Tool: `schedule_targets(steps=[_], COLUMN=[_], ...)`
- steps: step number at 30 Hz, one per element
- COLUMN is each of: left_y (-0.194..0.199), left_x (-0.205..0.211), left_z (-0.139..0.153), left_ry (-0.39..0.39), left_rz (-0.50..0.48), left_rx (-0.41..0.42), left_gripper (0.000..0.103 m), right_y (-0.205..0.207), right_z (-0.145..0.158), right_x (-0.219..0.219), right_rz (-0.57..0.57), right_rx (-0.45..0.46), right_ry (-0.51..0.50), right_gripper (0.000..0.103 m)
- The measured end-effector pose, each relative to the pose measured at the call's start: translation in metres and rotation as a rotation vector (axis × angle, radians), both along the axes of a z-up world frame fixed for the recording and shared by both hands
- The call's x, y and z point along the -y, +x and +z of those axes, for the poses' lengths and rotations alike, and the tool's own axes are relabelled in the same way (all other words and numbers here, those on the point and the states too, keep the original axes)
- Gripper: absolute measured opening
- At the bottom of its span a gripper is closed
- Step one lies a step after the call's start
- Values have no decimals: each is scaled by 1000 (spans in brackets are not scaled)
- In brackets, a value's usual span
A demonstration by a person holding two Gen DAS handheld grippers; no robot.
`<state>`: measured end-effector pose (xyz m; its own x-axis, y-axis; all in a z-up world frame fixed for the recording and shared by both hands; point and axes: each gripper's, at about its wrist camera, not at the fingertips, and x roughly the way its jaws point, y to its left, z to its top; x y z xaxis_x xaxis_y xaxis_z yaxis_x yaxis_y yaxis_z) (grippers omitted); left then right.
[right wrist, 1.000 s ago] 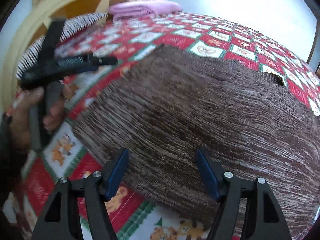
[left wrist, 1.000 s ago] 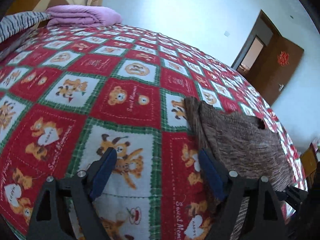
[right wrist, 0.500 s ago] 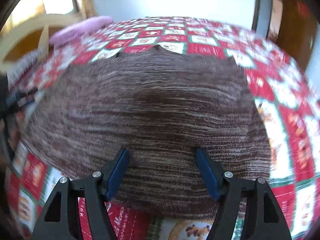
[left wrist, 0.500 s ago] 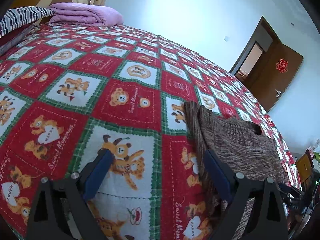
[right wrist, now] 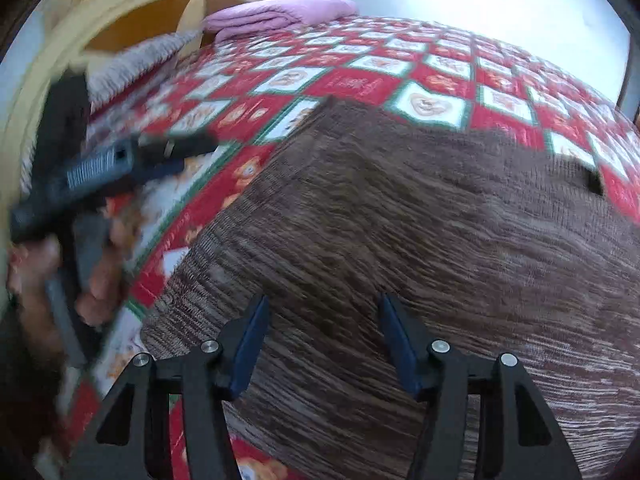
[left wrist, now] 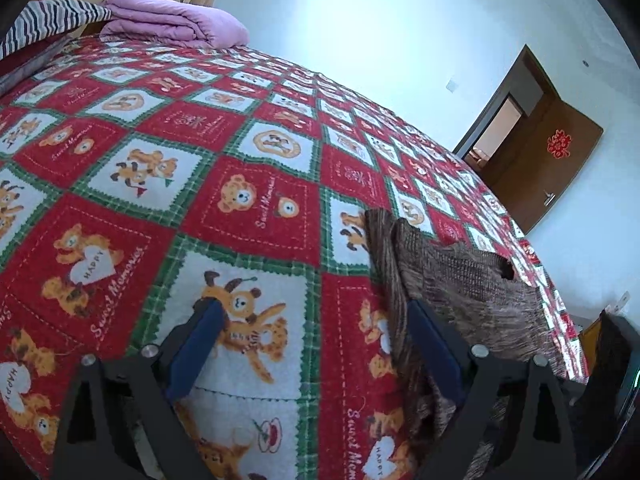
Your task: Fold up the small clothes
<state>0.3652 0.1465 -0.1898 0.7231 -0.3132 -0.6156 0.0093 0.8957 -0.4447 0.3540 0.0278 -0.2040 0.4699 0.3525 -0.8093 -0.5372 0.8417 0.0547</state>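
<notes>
A brown knitted garment (right wrist: 420, 232) lies flat and folded on the red, white and green bear-print bedspread (left wrist: 200, 184). In the left wrist view the garment (left wrist: 472, 288) is at the lower right, its left edge by the right finger. My left gripper (left wrist: 316, 340) is open and empty, low over the bedspread beside the garment. My right gripper (right wrist: 320, 336) is open and empty, just above the garment's near part. The left gripper and the hand holding it show blurred at the left of the right wrist view (right wrist: 100, 168).
A folded purple blanket (left wrist: 176, 26) and a striped cloth (left wrist: 48, 24) lie at the head of the bed by the curved wooden headboard (right wrist: 120, 12). A brown door (left wrist: 536, 160) stands open in the white wall beyond the bed.
The right wrist view swung right over the garment, then back left to where the left gripper shows again. The left gripper shifted slightly. Both stayed open.
</notes>
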Motion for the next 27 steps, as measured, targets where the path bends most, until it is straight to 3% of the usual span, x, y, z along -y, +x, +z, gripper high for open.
schedule_targets(steps=[1,3,6,9,14,20,27], left_y=[0,1,2,1,2,2,5], left_x=[-1,-1,-1,0,0,3,13], left_z=[0,0,0,0,0,0,0], left_ry=[-8,-19,-23,-20,-20,15,105], left_rz=[-1,-5,-8,-9,-9,1,13], left_rx=[1,3,4,4,4,0,-24], left_gripper=[95,97,97,97,97,97,97], right_y=[-8,-20,-47,-69,-94,-87,-78], right_z=[1,3,15,21,2,-4,-8], right_x=[-5,-6,-6,-13,-36,-49,-48], right_rz=[20,65,61,110,172,119,112], right_rx=[16,-31,93,113,166,286,260], right_ry=[-13,54,7,28,-95,-183,-142], right_gripper=[59,59,59,59,59,59,43])
